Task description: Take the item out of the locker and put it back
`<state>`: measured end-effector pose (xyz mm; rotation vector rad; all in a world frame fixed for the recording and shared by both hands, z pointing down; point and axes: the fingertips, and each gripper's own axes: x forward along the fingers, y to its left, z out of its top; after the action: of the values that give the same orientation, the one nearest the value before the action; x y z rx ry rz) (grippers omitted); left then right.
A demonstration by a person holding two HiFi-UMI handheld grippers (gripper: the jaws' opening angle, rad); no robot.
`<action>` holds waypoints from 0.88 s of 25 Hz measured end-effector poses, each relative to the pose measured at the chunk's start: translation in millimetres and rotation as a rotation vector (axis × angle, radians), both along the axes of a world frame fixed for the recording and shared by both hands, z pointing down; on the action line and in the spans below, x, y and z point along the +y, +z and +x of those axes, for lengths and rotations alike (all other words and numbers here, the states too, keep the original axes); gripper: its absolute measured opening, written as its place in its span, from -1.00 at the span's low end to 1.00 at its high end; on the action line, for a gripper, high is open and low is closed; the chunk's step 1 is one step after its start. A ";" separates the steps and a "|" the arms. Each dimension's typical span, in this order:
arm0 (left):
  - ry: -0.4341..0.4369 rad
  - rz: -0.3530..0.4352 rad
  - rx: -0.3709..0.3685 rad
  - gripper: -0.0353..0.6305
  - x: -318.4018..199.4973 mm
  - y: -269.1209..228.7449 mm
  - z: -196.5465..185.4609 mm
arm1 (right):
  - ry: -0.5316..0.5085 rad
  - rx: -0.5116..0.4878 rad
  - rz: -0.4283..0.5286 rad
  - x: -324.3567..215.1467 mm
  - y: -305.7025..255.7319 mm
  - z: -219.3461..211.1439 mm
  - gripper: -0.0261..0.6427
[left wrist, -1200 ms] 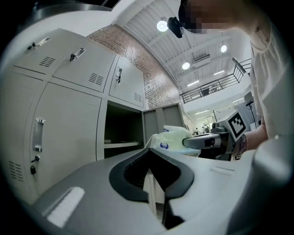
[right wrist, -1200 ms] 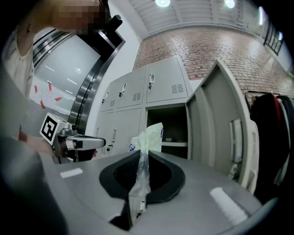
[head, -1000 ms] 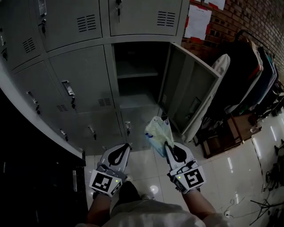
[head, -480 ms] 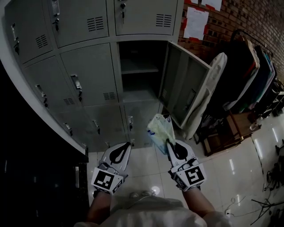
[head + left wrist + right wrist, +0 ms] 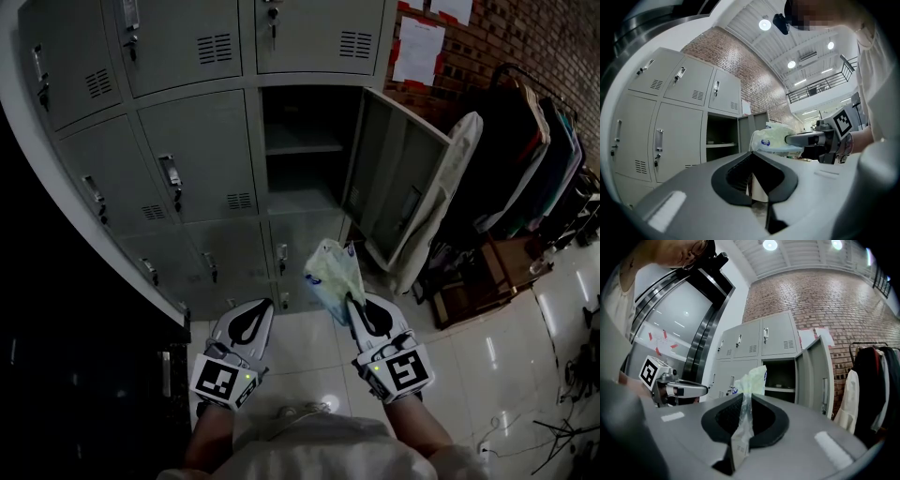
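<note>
A pale green plastic bag (image 5: 333, 275) with a blue label hangs from my right gripper (image 5: 351, 300), which is shut on the bag's twisted neck. In the right gripper view the bag (image 5: 753, 377) rises between the closed jaws of that gripper (image 5: 745, 399). My left gripper (image 5: 265, 305) floats beside it, shut and holding nothing; its own view shows the jaws of this gripper (image 5: 752, 155) together. Ahead stands the open locker (image 5: 302, 159) with an inner shelf (image 5: 302, 145) and its door (image 5: 398, 187) swung out to the right. Both grippers point at it from over the tiled floor.
Closed grey lockers (image 5: 192, 159) fill the wall left of, above and below the open one. A white ironing board (image 5: 445, 192) leans behind the door. A rack of dark clothes (image 5: 530, 155) and a wooden stand (image 5: 483, 281) are at the right. A dark column (image 5: 75, 375) is at left.
Both grippers have travelled together with the bag, and the lockers sit slightly differently in the head view. The right gripper's hold on the bag is unchanged.
</note>
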<state>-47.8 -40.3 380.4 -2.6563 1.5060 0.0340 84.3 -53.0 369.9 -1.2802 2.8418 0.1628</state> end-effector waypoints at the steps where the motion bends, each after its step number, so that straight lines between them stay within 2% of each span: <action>1: 0.001 -0.001 0.000 -0.88 0.0 0.2 0.7 | 0.001 0.001 -0.001 -0.2 0.4 0.8 -0.89; 15: -0.052 -0.014 0.003 -0.88 -17.0 12.3 18.2 | -0.020 -0.005 -0.012 -26.1 14.2 29.2 -0.89; 22: -0.046 -0.021 0.007 -0.88 -60.0 15.3 9.5 | -0.012 -0.003 -0.020 -68.1 15.7 21.1 -0.89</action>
<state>-38.3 -100.3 395.7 -2.6394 1.5773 0.0240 105.4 -121.1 385.6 -1.2659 2.8555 0.1320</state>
